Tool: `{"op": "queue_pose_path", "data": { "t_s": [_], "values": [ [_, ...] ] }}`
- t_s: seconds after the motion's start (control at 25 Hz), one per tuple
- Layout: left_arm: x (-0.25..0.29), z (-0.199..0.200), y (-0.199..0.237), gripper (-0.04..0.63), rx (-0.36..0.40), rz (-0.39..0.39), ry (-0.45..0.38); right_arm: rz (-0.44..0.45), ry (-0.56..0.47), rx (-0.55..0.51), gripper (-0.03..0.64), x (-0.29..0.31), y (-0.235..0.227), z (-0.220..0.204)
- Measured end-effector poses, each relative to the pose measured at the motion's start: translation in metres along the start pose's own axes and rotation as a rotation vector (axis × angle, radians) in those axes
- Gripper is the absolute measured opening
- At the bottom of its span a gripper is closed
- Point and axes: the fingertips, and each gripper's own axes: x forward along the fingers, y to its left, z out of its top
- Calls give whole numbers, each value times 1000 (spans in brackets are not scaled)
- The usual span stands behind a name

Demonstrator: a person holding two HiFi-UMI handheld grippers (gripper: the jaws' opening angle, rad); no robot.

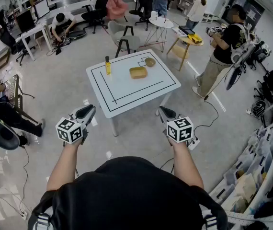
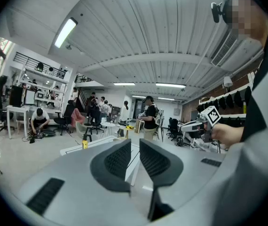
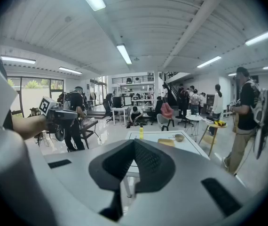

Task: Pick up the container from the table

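Observation:
A shallow tan container (image 1: 138, 72) lies near the middle of the white table (image 1: 122, 94), inside a black taped outline. In the right gripper view the container (image 3: 166, 142) shows far ahead on the tabletop. Both grippers are held short of the table's near edge, well away from the container. My left gripper (image 1: 88, 111) has its jaws a narrow gap apart with nothing between them (image 2: 135, 147). My right gripper (image 1: 163, 112) is shut and empty, its pads touching (image 3: 134, 146).
A yellow bottle (image 1: 108, 65) stands at the table's far left, and a small round bowl (image 1: 150, 62) sits beyond the container. A person (image 1: 222, 56) stands to the right of the table. Chairs, a round side table (image 1: 161, 23) and desks fill the room behind.

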Motion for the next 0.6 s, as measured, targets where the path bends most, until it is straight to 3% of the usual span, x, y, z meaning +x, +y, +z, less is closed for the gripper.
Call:
{"op": "queue_pose_path", "data": {
  "t_s": [0.32,0.6],
  "values": [
    [-21,8,15,61,37,-14,10,-9,-17,38,5,6,31,7],
    [-23,28,23,60,95,-17,-9,-49,-45,51,5,11,30,20]
  ]
}}
